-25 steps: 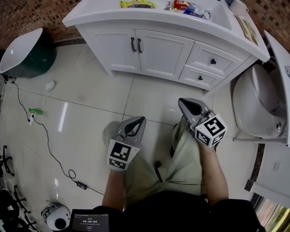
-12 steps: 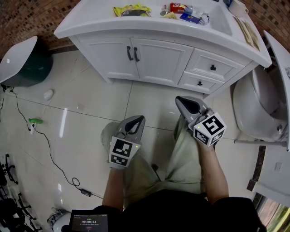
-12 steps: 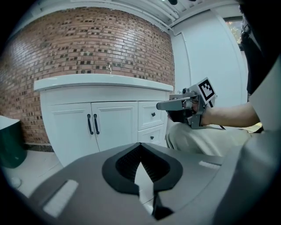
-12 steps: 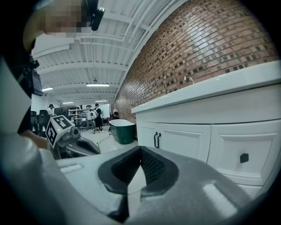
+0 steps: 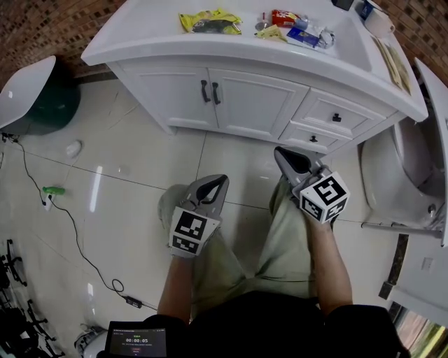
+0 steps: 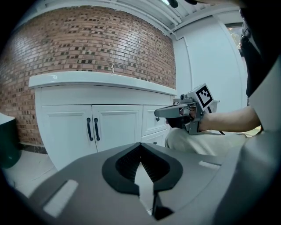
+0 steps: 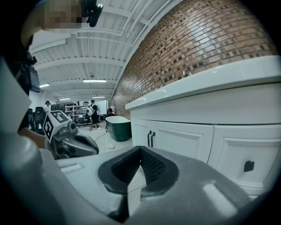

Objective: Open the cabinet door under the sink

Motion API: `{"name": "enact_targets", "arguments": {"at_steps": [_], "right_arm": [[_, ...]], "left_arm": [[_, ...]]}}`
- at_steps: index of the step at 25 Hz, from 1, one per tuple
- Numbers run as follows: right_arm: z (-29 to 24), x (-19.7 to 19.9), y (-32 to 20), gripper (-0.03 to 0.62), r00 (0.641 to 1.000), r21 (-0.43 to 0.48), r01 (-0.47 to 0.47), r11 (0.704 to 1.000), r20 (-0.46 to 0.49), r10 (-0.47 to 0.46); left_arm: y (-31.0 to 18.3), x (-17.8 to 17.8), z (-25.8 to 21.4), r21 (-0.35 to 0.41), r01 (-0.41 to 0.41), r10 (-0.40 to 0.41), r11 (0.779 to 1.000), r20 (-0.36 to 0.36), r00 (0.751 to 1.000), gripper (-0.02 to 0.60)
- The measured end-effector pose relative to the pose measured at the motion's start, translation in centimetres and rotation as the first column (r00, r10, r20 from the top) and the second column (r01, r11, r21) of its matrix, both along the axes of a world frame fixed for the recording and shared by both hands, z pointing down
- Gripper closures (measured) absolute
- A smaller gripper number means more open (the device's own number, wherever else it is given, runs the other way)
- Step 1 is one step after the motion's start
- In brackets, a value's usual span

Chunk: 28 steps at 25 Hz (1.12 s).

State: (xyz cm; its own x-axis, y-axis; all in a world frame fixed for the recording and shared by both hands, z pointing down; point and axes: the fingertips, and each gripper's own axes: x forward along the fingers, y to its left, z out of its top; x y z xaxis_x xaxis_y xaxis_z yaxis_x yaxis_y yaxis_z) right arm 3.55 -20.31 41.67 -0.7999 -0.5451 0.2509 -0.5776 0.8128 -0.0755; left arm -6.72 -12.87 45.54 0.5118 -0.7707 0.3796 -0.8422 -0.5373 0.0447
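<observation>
The white vanity point(image 5: 140, 49) stands ahead, its two doors point(image 5: 255, 105) closed under the sink. A pair of dark handles point(image 5: 211, 91) sits at the seam between the doors, also seen in the left gripper view point(image 6: 92, 128) and the right gripper view point(image 7: 151, 138). My left gripper point(image 5: 221, 180) point(image 6: 140, 147) is shut on nothing, low over the floor tiles and well short of the doors. The right gripper point(image 5: 281, 154) point(image 7: 140, 150) is also shut and empty, held a little nearer the vanity, below the drawers.
Two drawers with dark knobs point(image 5: 337, 117) are right of the doors. A toilet point(image 5: 413, 168) stands at the right, a green tub with a white rim point(image 5: 31, 87) at the left. A cable point(image 5: 70, 210) runs over the floor. Packets point(image 5: 210, 21) lie on the countertop.
The head view has shifted, so the vanity sits slightly lower in the frame. Both grippers stay shut and have barely moved; the left one sits a touch lower.
</observation>
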Motion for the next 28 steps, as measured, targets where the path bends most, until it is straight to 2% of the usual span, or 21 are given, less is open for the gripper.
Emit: {"name": "enact_targets", "arguments": {"at_steps": [6, 9, 11, 13, 16, 18, 22, 24, 28], "right_arm": [[-1.5, 1.2, -2.3, 0.602, 0.999, 0.013, -0.033, 0.999, 0.015, 0.033], [-2.3, 2.6, -3.7, 0.603, 0.997, 0.016, -0.06, 0.998, 0.049, 0.059], [-2.8, 3.7, -4.5, 0.602, 0.995, 0.022, -0.08, 0.997, 0.062, 0.079], [-3.0, 4.7, -5.3, 0.602, 0.993, 0.027, -0.102, 0.994, 0.067, 0.1], [-3.2, 6.4, -6.4, 0.602, 0.989, 0.032, -0.135, 0.99, 0.069, 0.133], [-3.4, 7.7, -7.1, 0.602, 0.985, 0.026, -0.16, 0.987, 0.073, 0.157], [-4.0, 9.5, -8.4, 0.602, 0.973, 0.014, -0.198, 0.98, 0.126, 0.194], [-4.0, 9.9, -8.9, 0.602, 0.967, 0.006, -0.209, 0.978, 0.15, 0.205], [-3.5, 9.9, -9.8, 0.602, 0.97, 0.002, -0.212, 0.977, 0.126, 0.21]], "left_arm": [[-3.4, -0.2, 0.2, -0.027, -0.004, 0.003, 1.0, -0.044, 0.999, 0.565], [-6.2, -0.9, 0.0, -0.04, 0.036, -0.039, 0.999, -0.092, 0.995, 0.565], [-8.3, -1.4, 0.4, -0.049, 0.066, -0.071, 0.997, -0.101, 0.992, 0.565], [-10.5, -2.0, 1.1, -0.054, 0.104, -0.108, 0.993, -0.078, 0.991, 0.565], [-14.0, -3.4, 1.9, -0.029, 0.186, -0.186, 0.982, 0.015, 0.982, 0.565], [-16.2, -4.6, 2.0, -0.004, 0.239, -0.239, 0.971, 0.048, 0.97, 0.566], [-20.3, -7.5, 2.4, 0.008, 0.351, -0.351, 0.936, 0.04, 0.936, 0.565], [-21.8, -8.9, 3.1, 0.01, 0.4, -0.4, 0.916, 0.067, 0.914, 0.565], [-24.2, -11.3, 4.7, -0.004, 0.487, -0.484, 0.873, 0.114, 0.868, 0.566]]}}
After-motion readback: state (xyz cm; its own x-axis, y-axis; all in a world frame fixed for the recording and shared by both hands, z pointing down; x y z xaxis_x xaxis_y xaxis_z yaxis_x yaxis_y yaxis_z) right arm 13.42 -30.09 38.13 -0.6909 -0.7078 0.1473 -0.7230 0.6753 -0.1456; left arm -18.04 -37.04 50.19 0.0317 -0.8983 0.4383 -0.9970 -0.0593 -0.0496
